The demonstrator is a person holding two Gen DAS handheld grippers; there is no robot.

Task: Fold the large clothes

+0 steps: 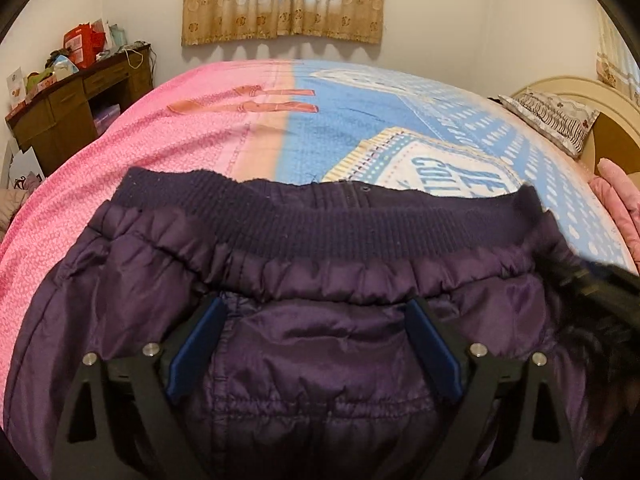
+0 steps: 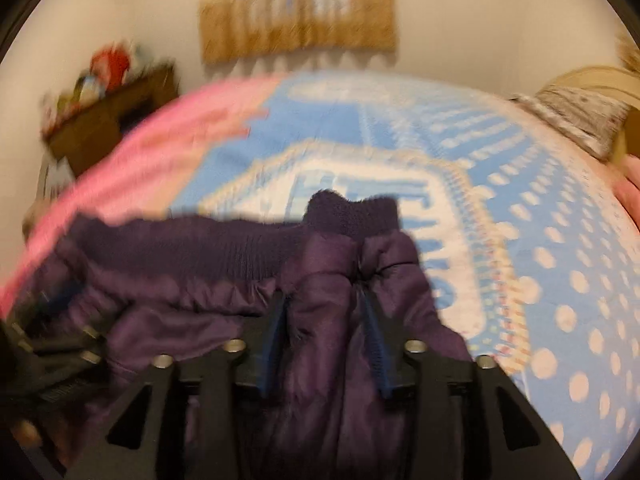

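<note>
1. We see a dark purple padded jacket (image 1: 304, 344) lying on the bed, its ribbed knit hem (image 1: 320, 220) turned toward the far wall; it covers the near part of the bedspread.
2. Our left gripper (image 1: 316, 312) hangs over the jacket's shiny quilted fabric with its blue pads (image 1: 196, 344) spread wide; the cloth lies between and under them, and neither pad presses on it.
3. Our right gripper (image 2: 326, 308) has a bunched fold of the jacket (image 2: 328, 280) standing up between its fingers, near the hem's end. The view is blurred; the pads sit close against the fold on both sides, but we cannot tell whether they still pinch it.
4. The bedspread (image 1: 168, 136) is pink on the left and blue with pale dots and a lettered patch on the right.
5. A patterned pillow (image 1: 556, 116) rests by the cream headboard (image 1: 600, 96) at the right.
6. A wooden desk (image 1: 76, 100) stands in the left corner, with red boxes and bags (image 1: 84, 44) piled on top.
7. A beige curtain (image 1: 284, 0) hangs on the far wall.
</note>
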